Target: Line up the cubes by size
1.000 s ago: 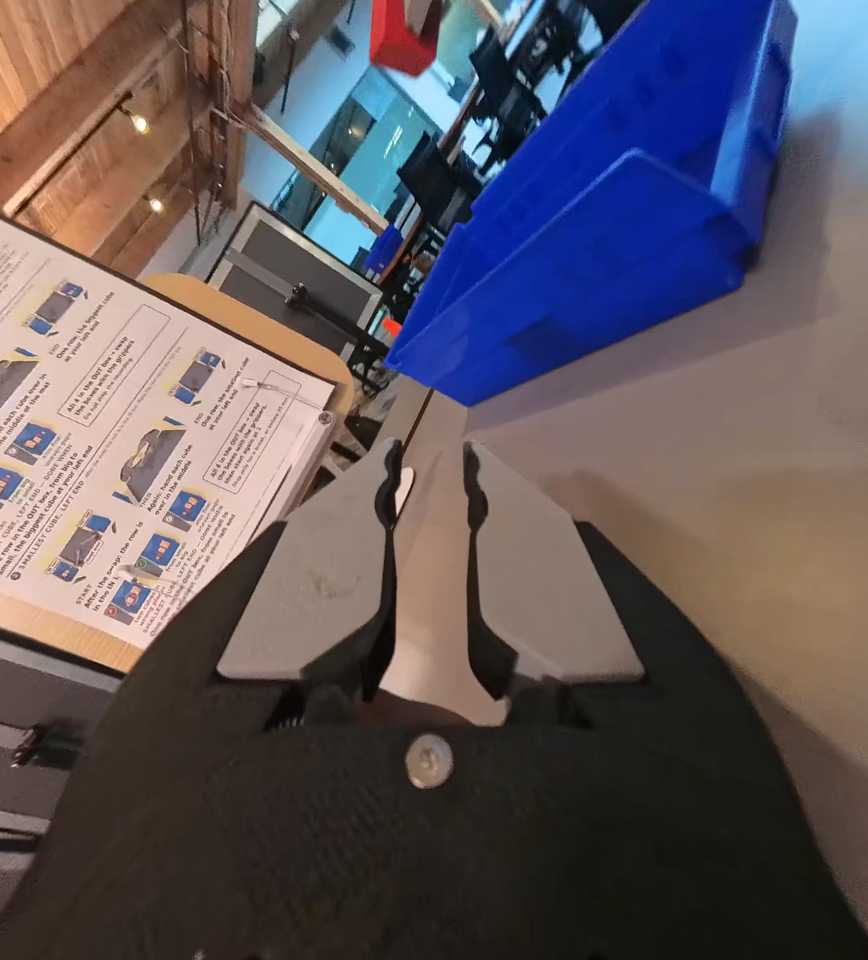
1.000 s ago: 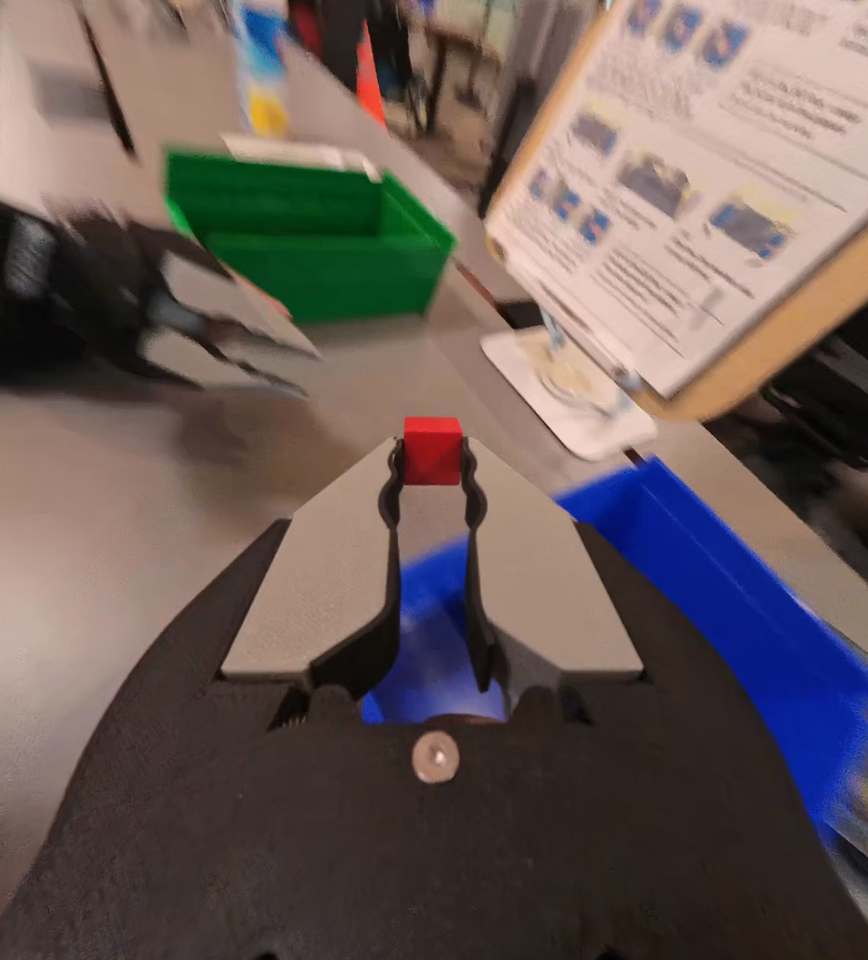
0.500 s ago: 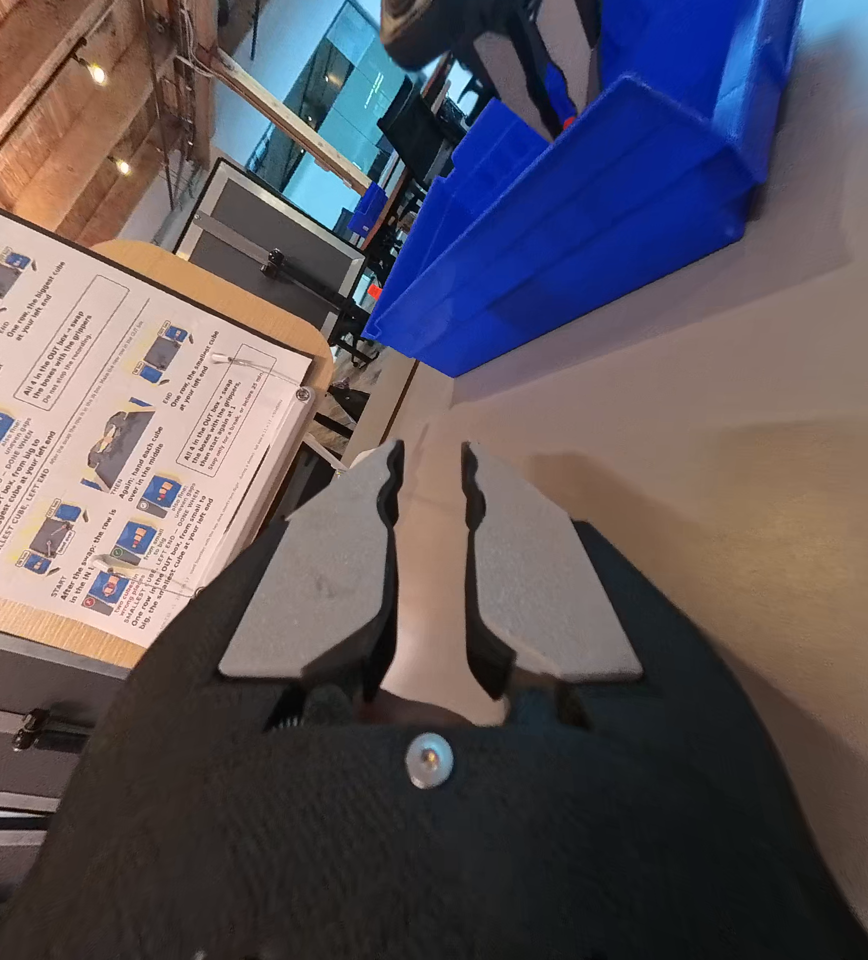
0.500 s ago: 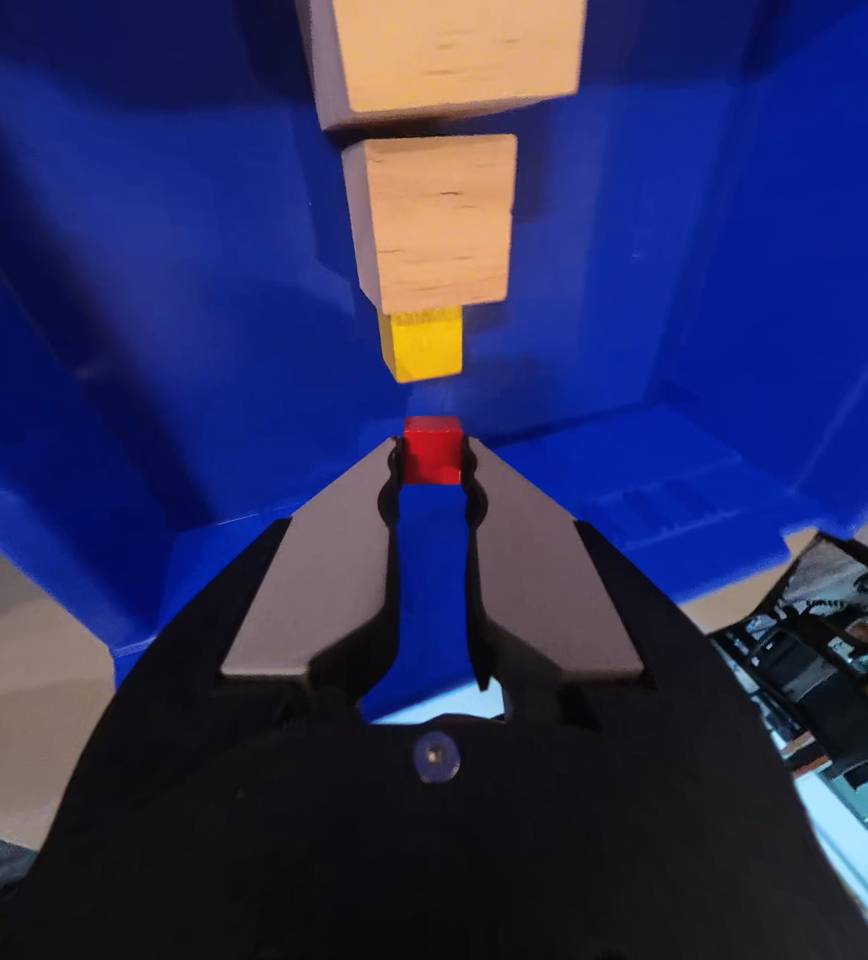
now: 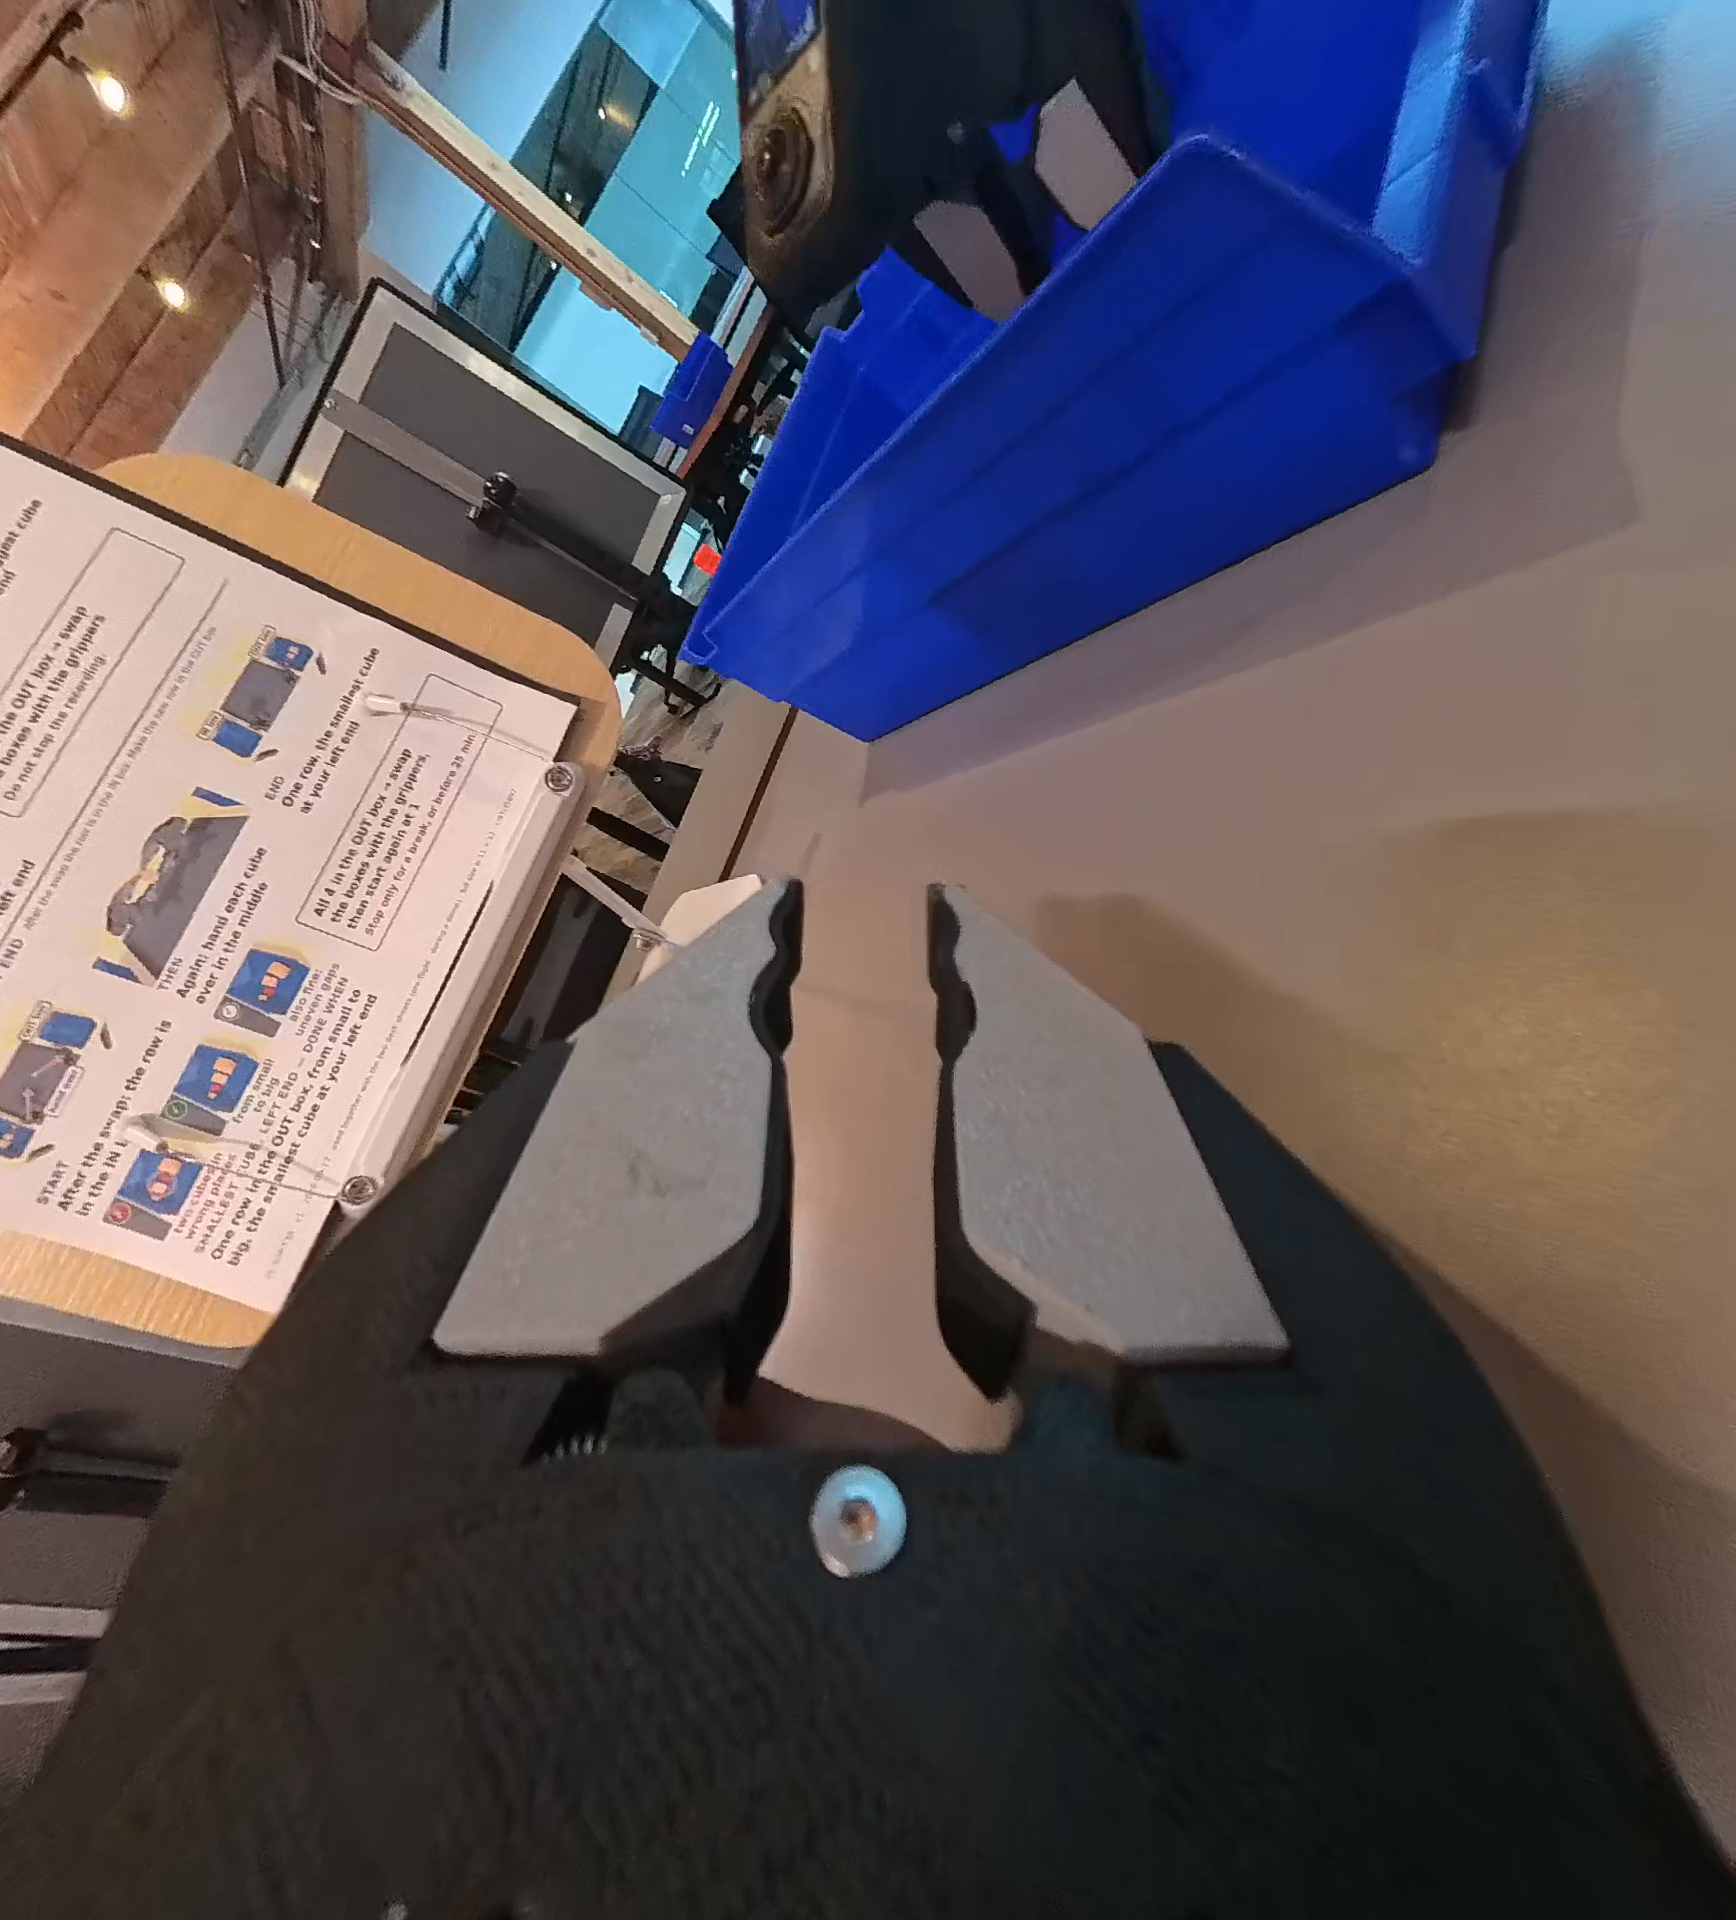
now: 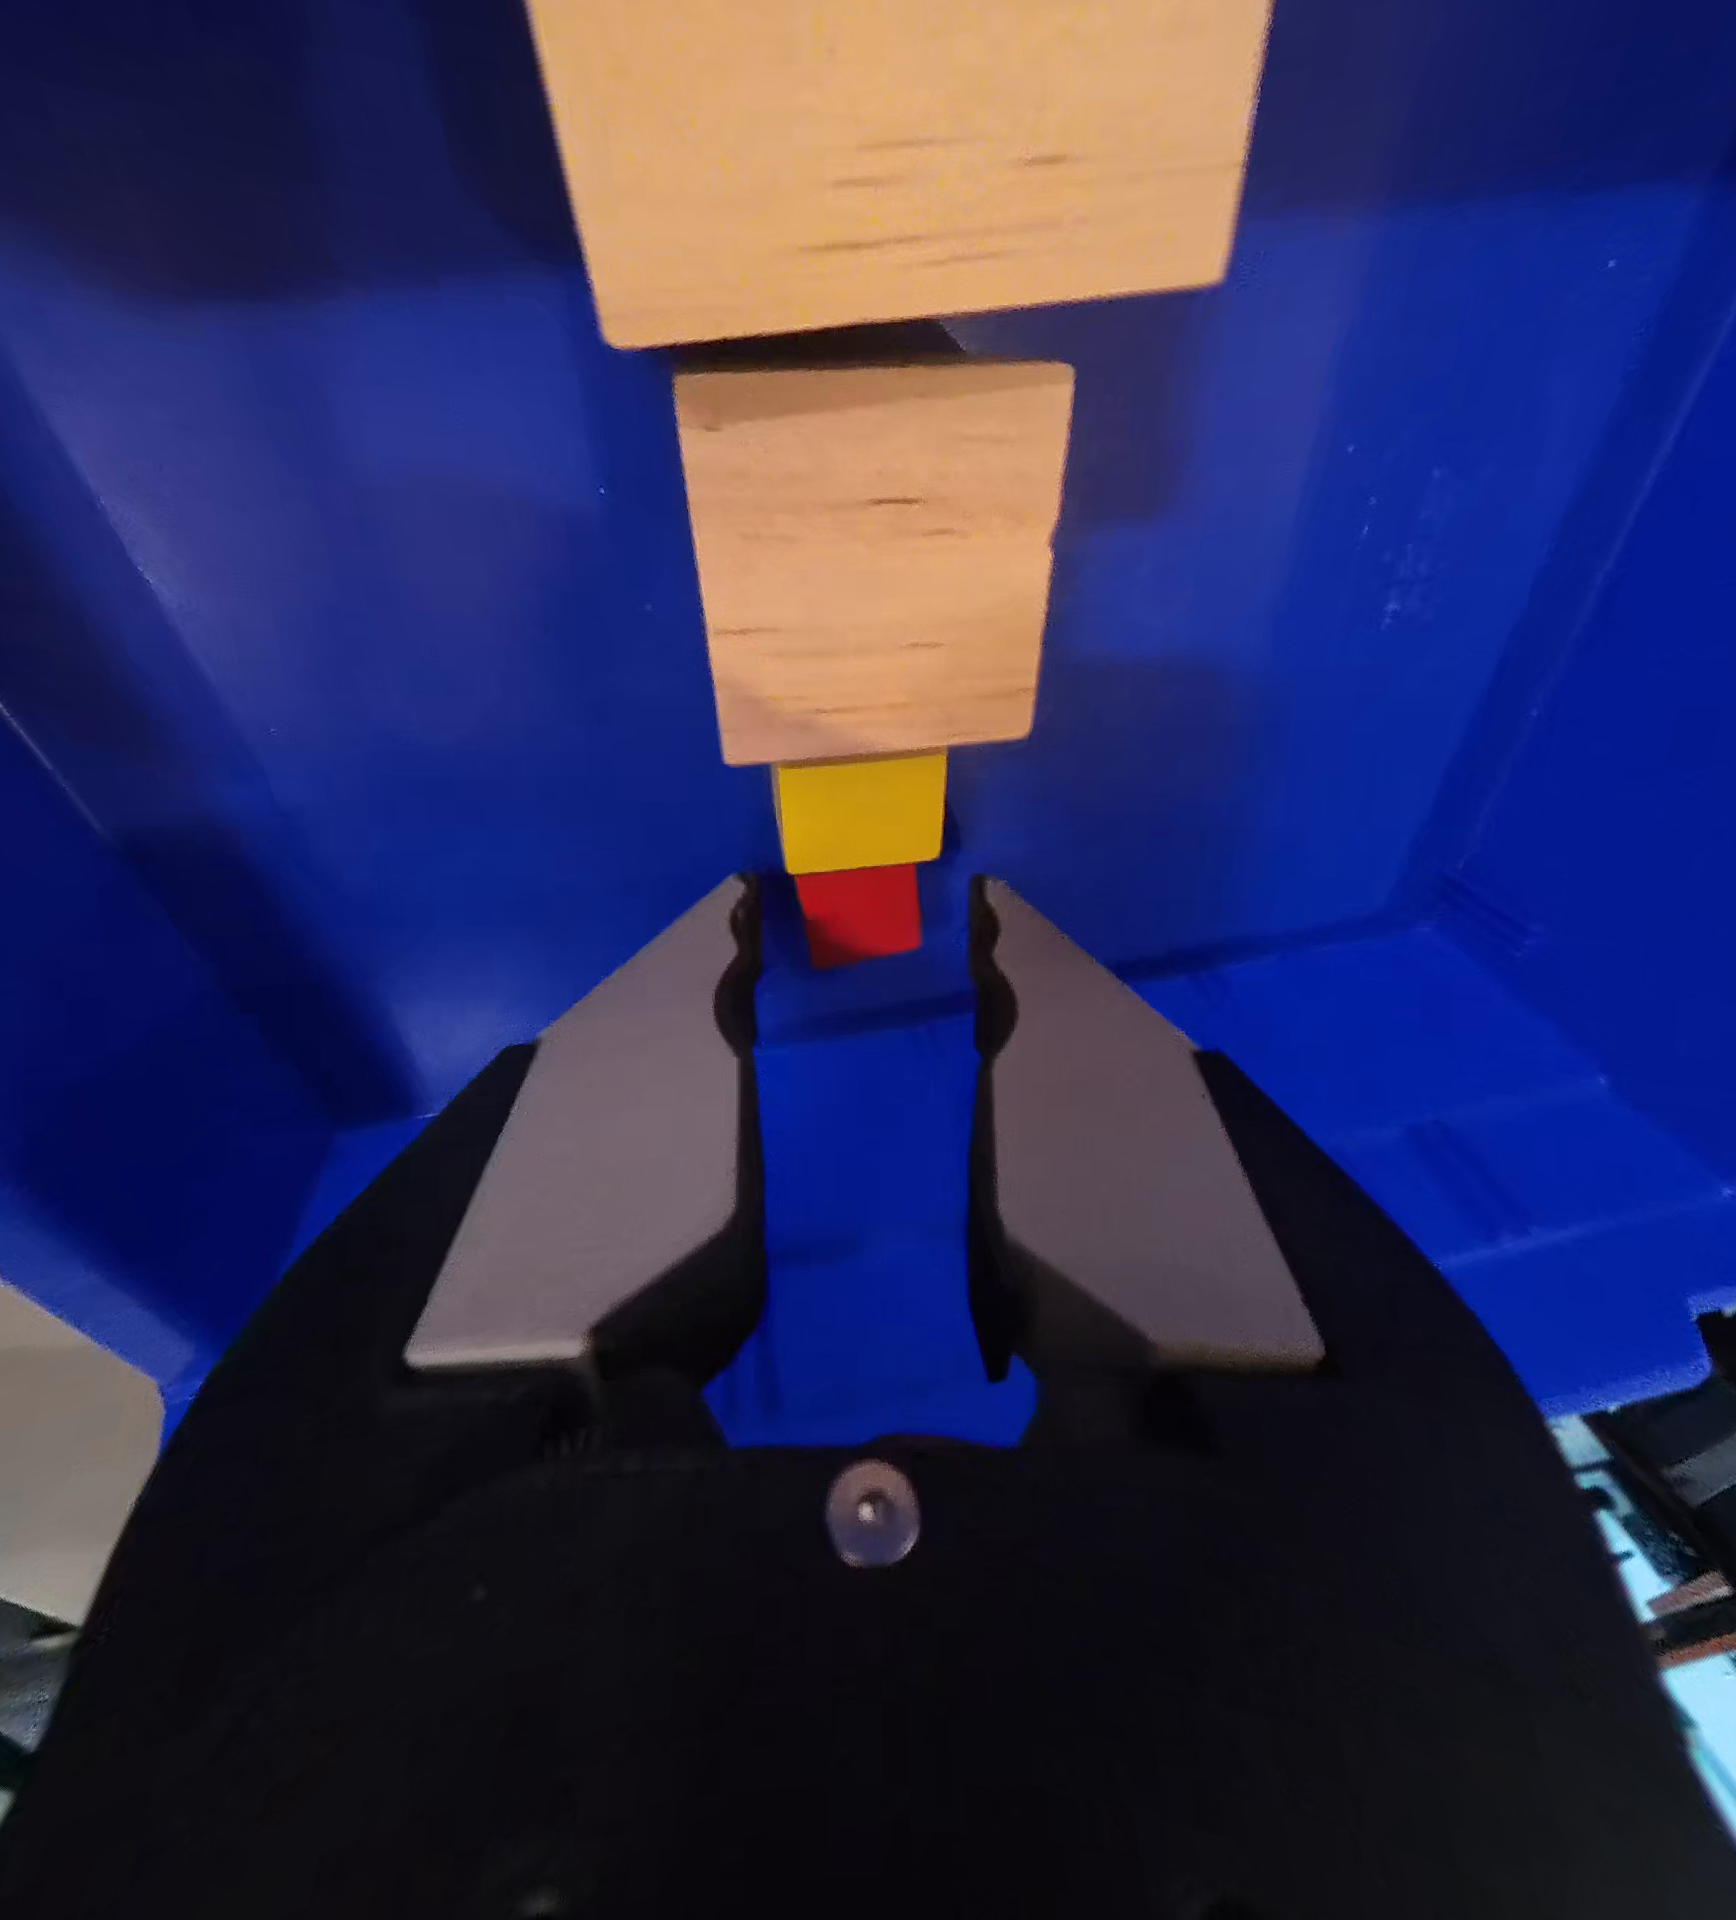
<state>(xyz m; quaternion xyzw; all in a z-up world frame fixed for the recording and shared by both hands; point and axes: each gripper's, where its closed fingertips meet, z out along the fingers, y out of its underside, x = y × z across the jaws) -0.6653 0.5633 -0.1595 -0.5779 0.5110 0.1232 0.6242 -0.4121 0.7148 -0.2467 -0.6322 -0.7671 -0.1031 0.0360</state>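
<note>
With your right gripper (image 6: 864, 914) open around the red cube (image 6: 861, 916) beside the yellow cube (image 6: 861, 812), you needed a straight withdrawal; your left gripper (image 5: 862, 925) sat empty, jaws apart.

Right gripper (image 6: 862, 904) inside blue bin (image 6: 272, 675), fingers spread, gap each side of red cube (image 6: 859, 920). Cubes in straight row: red, yellow cube (image 6: 862, 812), medium wooden cube (image 6: 874, 561), large wooden cube (image 6: 895, 156), neighbours nearly touching.

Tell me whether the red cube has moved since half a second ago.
Yes. The red cube left the right gripper's jaws, now open, and sits against the yellow cube, closing the earlier gap.
</note>
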